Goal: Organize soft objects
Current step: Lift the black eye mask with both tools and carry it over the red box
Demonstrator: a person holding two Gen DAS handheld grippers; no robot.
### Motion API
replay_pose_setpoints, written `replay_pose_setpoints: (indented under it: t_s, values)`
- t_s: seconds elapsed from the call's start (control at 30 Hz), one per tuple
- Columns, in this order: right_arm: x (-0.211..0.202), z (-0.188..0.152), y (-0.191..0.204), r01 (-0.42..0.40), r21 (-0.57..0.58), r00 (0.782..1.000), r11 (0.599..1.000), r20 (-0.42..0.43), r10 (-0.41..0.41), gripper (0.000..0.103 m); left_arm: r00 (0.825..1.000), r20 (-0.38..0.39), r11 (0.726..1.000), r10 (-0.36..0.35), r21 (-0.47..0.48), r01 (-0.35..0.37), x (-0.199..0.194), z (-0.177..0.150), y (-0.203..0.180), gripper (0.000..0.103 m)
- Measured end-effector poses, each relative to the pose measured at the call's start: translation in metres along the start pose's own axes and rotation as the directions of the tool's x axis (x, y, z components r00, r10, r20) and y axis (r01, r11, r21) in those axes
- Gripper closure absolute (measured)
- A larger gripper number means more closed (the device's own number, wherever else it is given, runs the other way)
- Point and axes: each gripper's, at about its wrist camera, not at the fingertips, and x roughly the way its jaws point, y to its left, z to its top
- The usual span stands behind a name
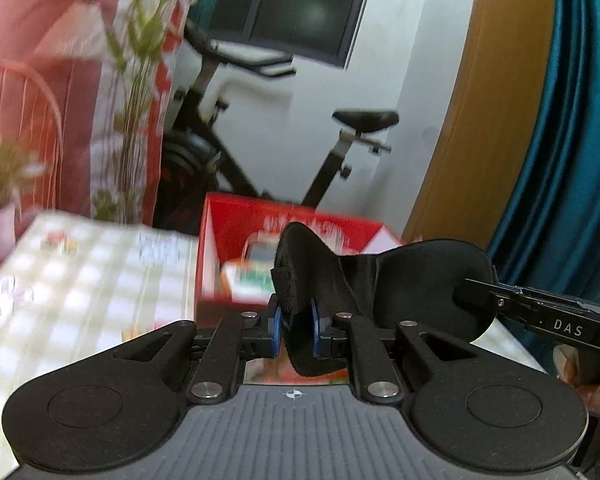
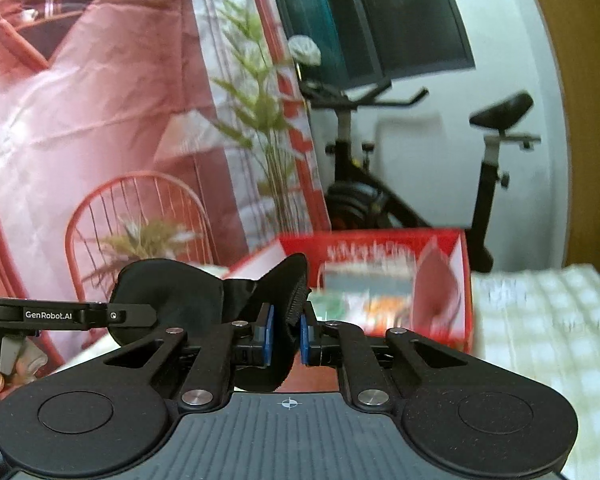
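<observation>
A black padded eye mask (image 1: 412,280) is held in the air between both grippers. My left gripper (image 1: 296,330) is shut on one end of it, near its strap. My right gripper (image 2: 286,334) is shut on the other end (image 2: 276,304). Each gripper shows in the other's view: the right one (image 1: 476,296) from the right side, the left one (image 2: 140,316) from the left side. A red open box (image 2: 380,248) with packets inside sits just beyond the mask, on the checked tablecloth (image 1: 80,280).
An exercise bike (image 2: 400,200) stands behind the table by the white wall. A printed pink backdrop (image 2: 100,120) with chair and plants hangs at the left. A teal curtain (image 1: 572,120) and wooden frame are at the right.
</observation>
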Motion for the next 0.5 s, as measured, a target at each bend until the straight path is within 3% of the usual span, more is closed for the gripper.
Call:
replay_pose_setpoints:
  t_s: [0.1, 0.23, 0.4, 0.5]
  values:
    - [0.013, 0.023, -0.001, 0.014, -0.031, 1.000, 0.999, 0.025, -0.013, 0.092, 0.999, 0.030, 0.999, 0.011, 0.029, -0.012, 0.015, 0.020, -0.006, 0.088]
    - [0.042, 0.043, -0.008, 0.059, -0.062, 0.998, 0.996, 0.027, -0.058, 0.092, 0.999, 0.015, 0.999, 0.036, 0.030, -0.037, 0.047, 0.040, -0.007, 0.088]
    - [0.089, 0.051, -0.021, 0.096, -0.056, 0.995, 0.994, -0.031, -0.098, 0.092, 0.996, -0.073, 0.997, 0.049, -0.051, -0.053, 0.098, 0.055, 0.005, 0.088]
    - [0.115, 0.049, -0.030, 0.111, -0.047, 0.990, 0.993, -0.083, -0.115, 0.092, 0.990, -0.130, 0.996, 0.061, -0.052, -0.069, 0.125, 0.056, 0.014, 0.088]
